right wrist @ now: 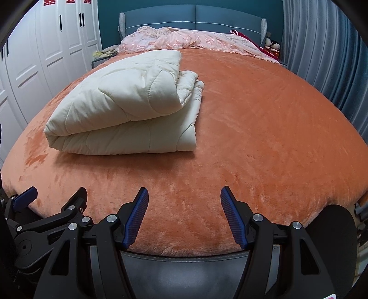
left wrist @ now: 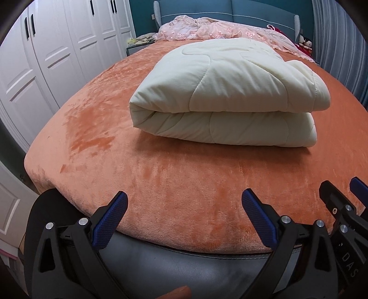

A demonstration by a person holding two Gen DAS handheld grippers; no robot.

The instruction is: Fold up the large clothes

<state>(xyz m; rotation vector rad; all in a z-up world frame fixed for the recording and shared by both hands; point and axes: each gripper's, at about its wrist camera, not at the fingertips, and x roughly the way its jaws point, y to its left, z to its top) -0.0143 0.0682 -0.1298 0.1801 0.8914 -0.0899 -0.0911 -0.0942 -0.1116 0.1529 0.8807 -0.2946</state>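
A cream quilted comforter (left wrist: 225, 92) lies folded into a thick bundle on the orange plush bedspread (left wrist: 115, 161); in the right wrist view the comforter (right wrist: 128, 110) sits left of centre on the bedspread (right wrist: 264, 126). My left gripper (left wrist: 184, 202) hovers over the foot edge of the bed, open, nothing between its blue pads. My right gripper (right wrist: 184, 197) is beside it, also open and empty, well short of the comforter. Each gripper shows at the edge of the other's view: the right gripper (left wrist: 345, 197) and the left gripper (right wrist: 53, 197).
A pink embroidered cover (right wrist: 188, 41) is bunched at the blue headboard (right wrist: 195, 16). White wardrobe doors (left wrist: 46, 57) line the left side, grey curtains (right wrist: 326, 46) the right. Small dolls (right wrist: 272, 47) sit by the headboard. A grey padded bed frame (right wrist: 184, 264) runs below the grippers.
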